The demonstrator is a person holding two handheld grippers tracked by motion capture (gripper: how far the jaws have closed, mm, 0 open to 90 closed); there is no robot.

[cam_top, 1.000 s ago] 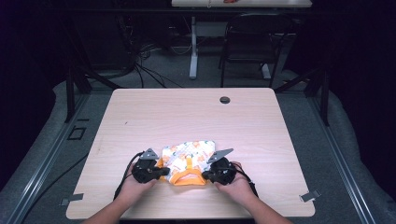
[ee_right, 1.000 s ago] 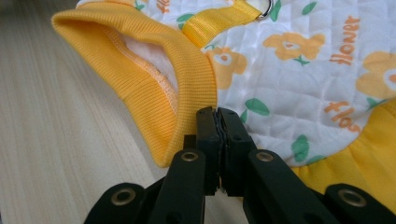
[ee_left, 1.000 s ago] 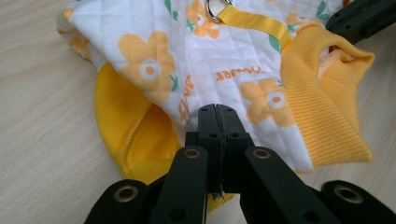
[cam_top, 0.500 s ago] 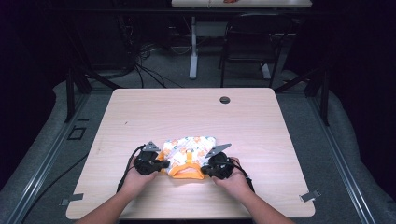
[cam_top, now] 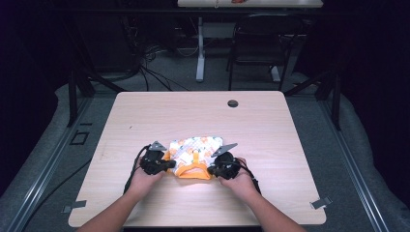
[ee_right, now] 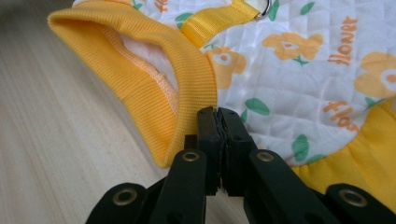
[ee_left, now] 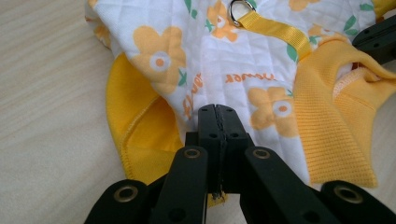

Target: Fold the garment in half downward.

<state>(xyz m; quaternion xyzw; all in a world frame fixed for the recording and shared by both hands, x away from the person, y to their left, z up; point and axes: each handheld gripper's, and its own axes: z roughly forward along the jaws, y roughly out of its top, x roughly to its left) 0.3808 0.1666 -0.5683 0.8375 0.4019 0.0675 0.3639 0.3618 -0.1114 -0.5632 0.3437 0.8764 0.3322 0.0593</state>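
Observation:
A small quilted white garment [cam_top: 192, 148] with orange flowers and yellow ribbed trim lies flat near the table's front middle. My left gripper [cam_top: 167, 164] is shut on its left edge, the jaws pinching white fabric [ee_left: 224, 65] beside a yellow cuff [ee_left: 135, 135]. My right gripper [cam_top: 212, 169] is shut on its right side, the jaws closed on the hem next to the yellow ribbed collar [ee_right: 154, 88]. A yellow strap [ee_left: 275, 29] with a metal ring [ee_left: 236, 9] runs across the garment's middle. In the left gripper view the other gripper's jaws show at the upper right.
The light wooden table [cam_top: 145, 121] has a dark cable hole [cam_top: 233, 103] near its far edge. A black chair [cam_top: 263, 43] and a white desk leg [cam_top: 200, 50] stand beyond it, with cables on the floor. Both forearms reach in over the front edge.
Both hands and the garment have slid a little away from the person, toward the table's middle. Both grippers stay shut on the fabric.

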